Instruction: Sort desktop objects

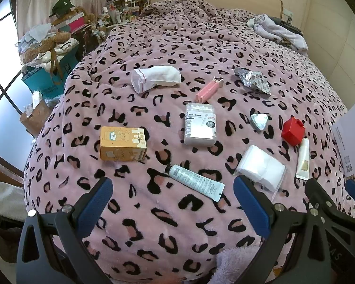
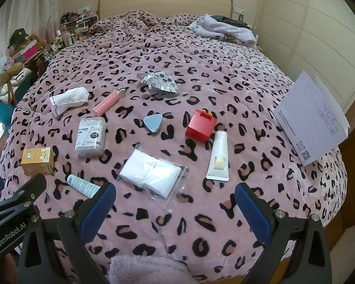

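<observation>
Small objects lie scattered on a pink leopard-print bedspread [image 1: 153, 213]. In the left wrist view: an orange box [image 1: 123, 144], a white sock [image 1: 155, 78], a pink clip [image 1: 207, 90], a cotton-swab box [image 1: 200, 124], a grey tube [image 1: 195, 181], a bag of white pads [image 1: 261, 166], a red box [image 1: 293, 131], a cream tube [image 1: 303, 158], a triangular case [image 1: 259, 122] and a foil wrapper [image 1: 253, 80]. My left gripper [image 1: 172, 198] is open and empty above the near edge. My right gripper [image 2: 175, 203] is open and empty just short of the bag of pads [image 2: 151, 171].
A white paper bag [image 2: 312, 116] stands at the bed's right edge. Folded clothes [image 2: 222, 29] lie near the headboard. Cluttered boxes and bags [image 1: 49, 47] stand left of the bed. A fluffy lilac cloth [image 2: 146, 269] is at the near edge.
</observation>
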